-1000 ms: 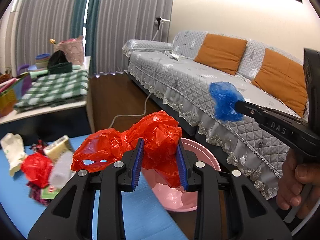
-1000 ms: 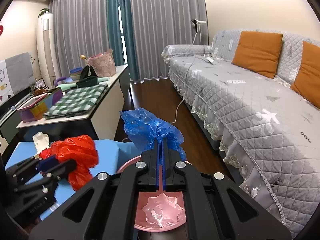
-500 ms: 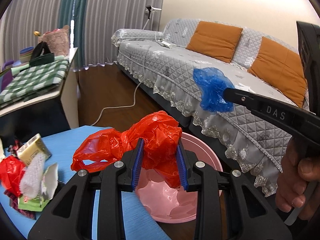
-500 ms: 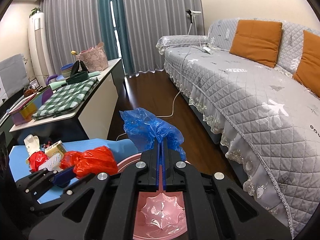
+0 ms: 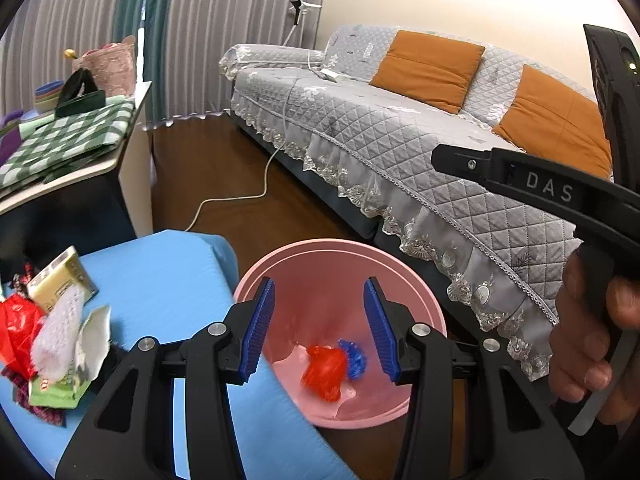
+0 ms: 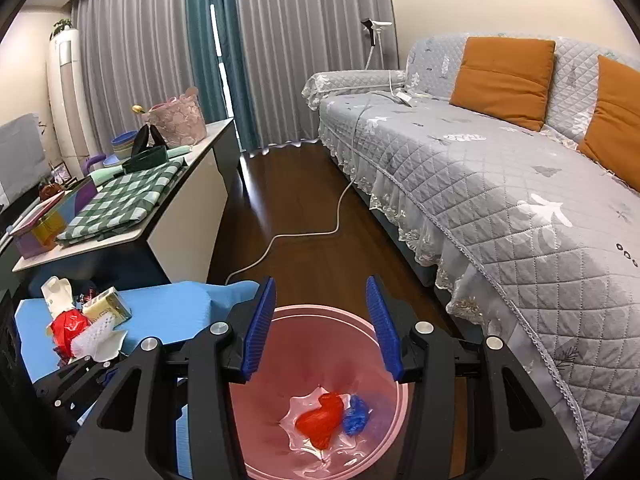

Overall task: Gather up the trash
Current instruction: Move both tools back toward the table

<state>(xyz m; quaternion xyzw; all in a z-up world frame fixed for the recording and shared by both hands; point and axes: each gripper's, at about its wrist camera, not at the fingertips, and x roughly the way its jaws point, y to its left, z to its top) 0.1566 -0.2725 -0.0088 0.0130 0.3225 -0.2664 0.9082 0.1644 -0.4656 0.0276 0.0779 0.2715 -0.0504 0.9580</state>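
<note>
Both tongs hang over the pink bin (image 5: 416, 292), which stands on the dark wood floor (image 6: 304, 216) between the blue counter (image 5: 172, 276) and the grey sofa (image 5: 400, 140). The left tongs (image 5: 320, 330) are spread, their jaws having just been opening, and nothing lies between the blue pads. The right tongs (image 6: 322, 326) are spread as well, having just been opening, and are likewise empty; in the left view they reach in from the right edge, gripped by a hand (image 5: 584, 344).

At the bottom of the bin lie the red plastic bag (image 6: 320, 418) and the blue plastic bag (image 6: 356, 416), crumpled and touching, the blue one on the sofa side.

More trash sits in a heap at the counter's far left edge: a second red bag (image 5: 16, 328), a white foam net (image 5: 60, 328), a yellowish carton (image 5: 60, 278), torn white paper (image 5: 94, 338) and a green wrapper (image 5: 56, 392). The heap is well apart from the bin.

A white cable (image 6: 304, 236) trails across the floor from the sofa towards the counter.
</note>
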